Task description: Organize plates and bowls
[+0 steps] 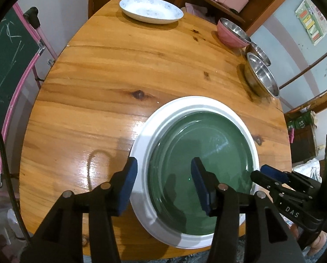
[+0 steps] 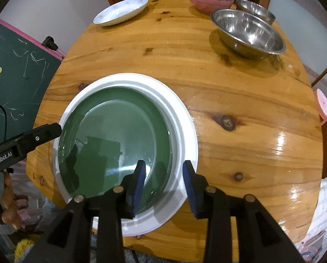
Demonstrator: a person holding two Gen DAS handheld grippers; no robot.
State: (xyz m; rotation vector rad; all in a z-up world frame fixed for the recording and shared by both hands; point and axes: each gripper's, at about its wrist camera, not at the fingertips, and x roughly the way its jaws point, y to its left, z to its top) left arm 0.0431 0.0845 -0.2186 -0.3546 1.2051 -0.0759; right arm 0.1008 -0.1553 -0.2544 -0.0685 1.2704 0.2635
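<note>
A green plate (image 1: 202,164) lies inside a larger white plate (image 1: 141,149) at the near edge of the round wooden table (image 1: 108,76). My left gripper (image 1: 163,175) is open, its jaws astride the left rims of both plates. My right gripper (image 2: 163,175) is open, its jaws astride the right rims of the green plate (image 2: 115,142) and white plate (image 2: 185,131). The right gripper also shows in the left wrist view (image 1: 273,175). A white patterned plate (image 1: 151,9) sits at the far edge. A pink bowl (image 1: 232,32) and two steel bowls (image 1: 262,76) stand at the right.
In the right wrist view the patterned plate (image 2: 120,11) is far left, the pink bowl (image 2: 210,0), a small steel bowl (image 2: 256,11) and a large steel bowl (image 2: 248,32) are far right. A green chalkboard (image 1: 7,65) stands left of the table.
</note>
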